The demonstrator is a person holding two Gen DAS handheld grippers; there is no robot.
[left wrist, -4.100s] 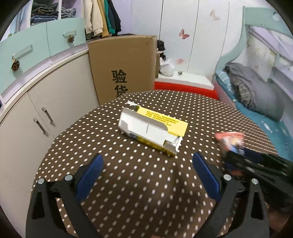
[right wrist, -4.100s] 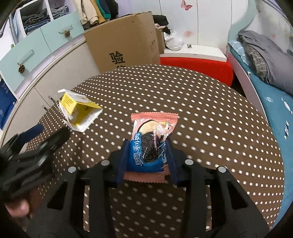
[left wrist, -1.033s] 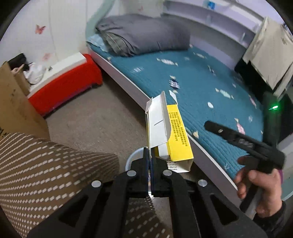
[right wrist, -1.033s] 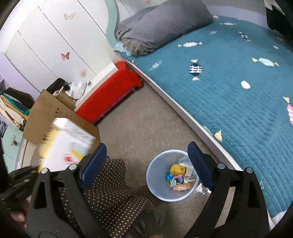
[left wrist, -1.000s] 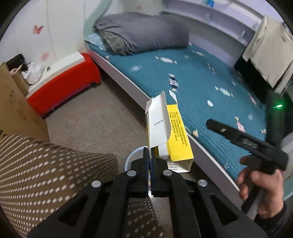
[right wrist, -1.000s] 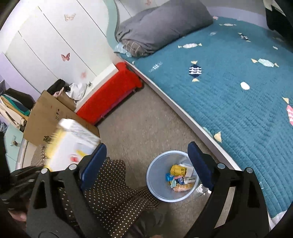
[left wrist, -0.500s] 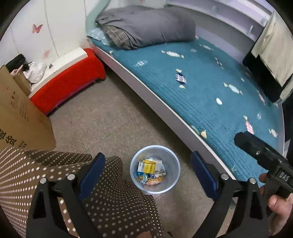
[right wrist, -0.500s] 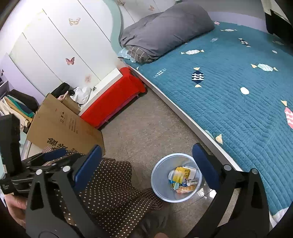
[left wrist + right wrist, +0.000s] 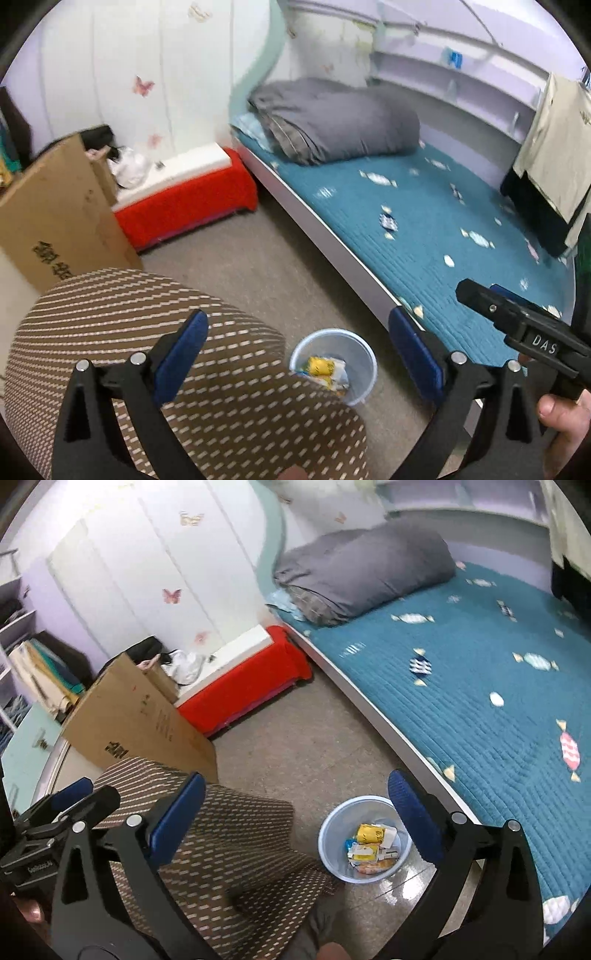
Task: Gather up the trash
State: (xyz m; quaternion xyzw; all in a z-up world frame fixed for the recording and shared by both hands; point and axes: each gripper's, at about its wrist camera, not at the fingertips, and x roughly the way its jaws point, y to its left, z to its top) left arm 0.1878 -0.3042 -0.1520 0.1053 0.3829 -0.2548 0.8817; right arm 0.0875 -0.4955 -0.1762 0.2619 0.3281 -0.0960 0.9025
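both the left gripper and the right gripper have fingers spread wide, empty. the trash lies in the bin on the floor, near the bench. the cloth's overhang could snag a gripper.

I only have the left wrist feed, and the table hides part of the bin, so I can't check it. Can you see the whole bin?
Observer: Yes. In the right wrist view the bin shows its full rim, standing on the floor just past the table edge.
Operator: What's in it?
Observer: A yellow box and, hidden from you, an orange packet, both inside the rim.
Operator: Is the right gripper carrying anything?
Observer: No. The right gripper is open, with nothing between its fingers.
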